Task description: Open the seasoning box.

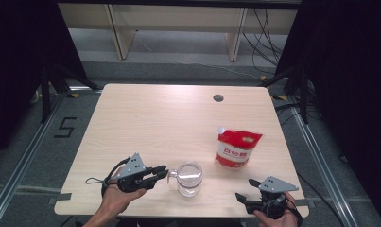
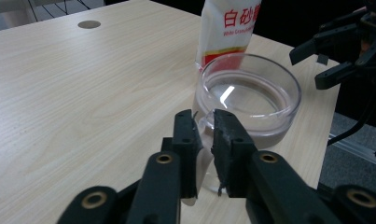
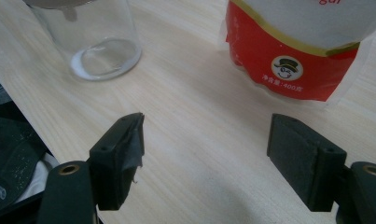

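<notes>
With the clear glass mug (image 1: 188,178) low in the centre of the high view, on the pale wooden table (image 1: 145,123), the step in hand looks like taking hold of its handle (image 1: 171,175) so it can be steadied or lifted. To do this well, the grip should probably sit squarely on the handle, with the wrist level so the mug does not tip, and any lift should be slow and straight. The left gripper (image 2: 203,122), at the lower middle of its own view, has its jaws drawn nearly together, pinching the mug's thin clear handle between the pads. The right gripper (image 3: 205,140) rests at the lower right of the high view, jaws spread wide over bare wood, touching nothing. The red-and-white plastic sugar pouch (image 1: 237,147) stands right of the mug, apart from it.
</notes>
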Demonstrator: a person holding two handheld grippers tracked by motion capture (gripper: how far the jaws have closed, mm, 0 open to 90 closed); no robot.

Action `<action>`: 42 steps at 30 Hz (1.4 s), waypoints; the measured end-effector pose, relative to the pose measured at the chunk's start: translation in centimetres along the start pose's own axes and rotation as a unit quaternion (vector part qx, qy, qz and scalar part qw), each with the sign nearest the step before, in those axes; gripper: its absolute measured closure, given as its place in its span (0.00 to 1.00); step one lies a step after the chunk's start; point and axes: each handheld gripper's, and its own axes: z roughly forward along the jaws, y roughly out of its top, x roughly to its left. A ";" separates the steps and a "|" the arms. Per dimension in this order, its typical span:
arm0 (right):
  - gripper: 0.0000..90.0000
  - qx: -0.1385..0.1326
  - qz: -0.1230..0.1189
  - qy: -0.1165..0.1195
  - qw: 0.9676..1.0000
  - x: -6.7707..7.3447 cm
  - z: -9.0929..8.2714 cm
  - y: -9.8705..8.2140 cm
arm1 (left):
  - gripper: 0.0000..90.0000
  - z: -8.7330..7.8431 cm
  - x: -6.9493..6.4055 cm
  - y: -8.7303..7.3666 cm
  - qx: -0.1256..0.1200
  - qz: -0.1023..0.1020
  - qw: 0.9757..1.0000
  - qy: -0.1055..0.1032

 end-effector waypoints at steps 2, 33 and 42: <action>0.31 -0.002 -0.009 0.007 1.000 -0.2 0.2 0.0 | 0.95 0.2 -0.2 0.4 -0.002 -0.006 1.000 -0.004; 0.66 -0.058 -0.058 0.066 0.994 3.4 1.6 2.4 | 0.99 1.5 -0.4 0.8 0.002 0.017 1.000 -0.005; 0.81 -0.078 -0.085 0.068 0.991 4.7 2.8 3.7 | 0.99 1.5 -0.4 0.8 0.004 0.028 1.000 -0.004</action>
